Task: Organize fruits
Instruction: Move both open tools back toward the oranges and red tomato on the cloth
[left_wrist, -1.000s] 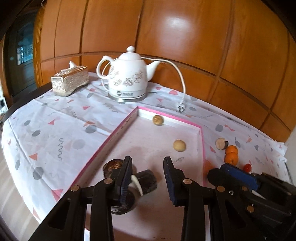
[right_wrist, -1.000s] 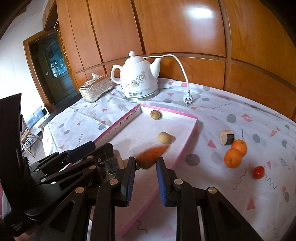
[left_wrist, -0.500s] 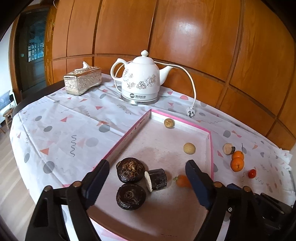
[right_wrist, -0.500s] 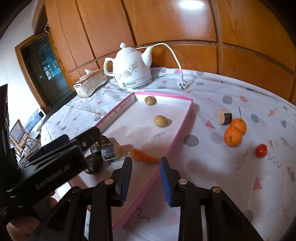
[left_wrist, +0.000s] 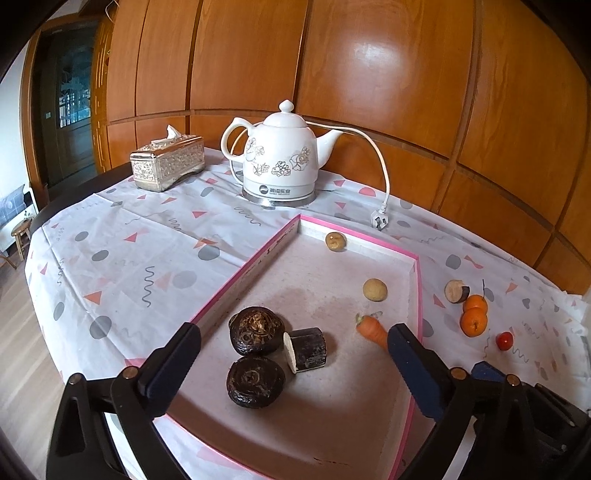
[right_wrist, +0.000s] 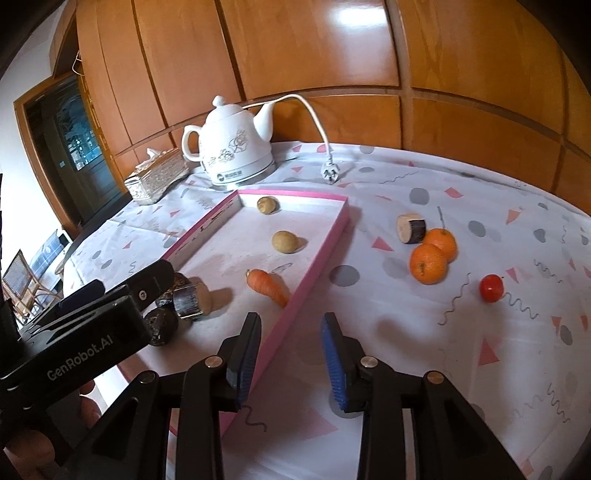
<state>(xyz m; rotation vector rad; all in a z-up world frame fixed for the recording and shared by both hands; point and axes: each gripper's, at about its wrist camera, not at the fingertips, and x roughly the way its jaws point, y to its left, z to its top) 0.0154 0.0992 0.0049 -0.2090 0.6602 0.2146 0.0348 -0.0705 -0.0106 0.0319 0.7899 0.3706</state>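
Observation:
A pink-rimmed tray holds two dark round fruits, a dark cut cylinder, a carrot and two tan round pieces. On the cloth to the right lie two oranges, a cut piece and a small red fruit. My left gripper is open wide above the dark fruits. My right gripper is open and empty over the tray's right rim.
A white electric kettle with its cord and plug stands behind the tray. A silver tissue box sits at the back left. The table edge drops to the floor on the left. Wood panelling backs the table.
My right gripper let go of the carrot, which now lies in the tray, then drew back and opened wider. My left gripper opened wide and rose away from the dark fruits.

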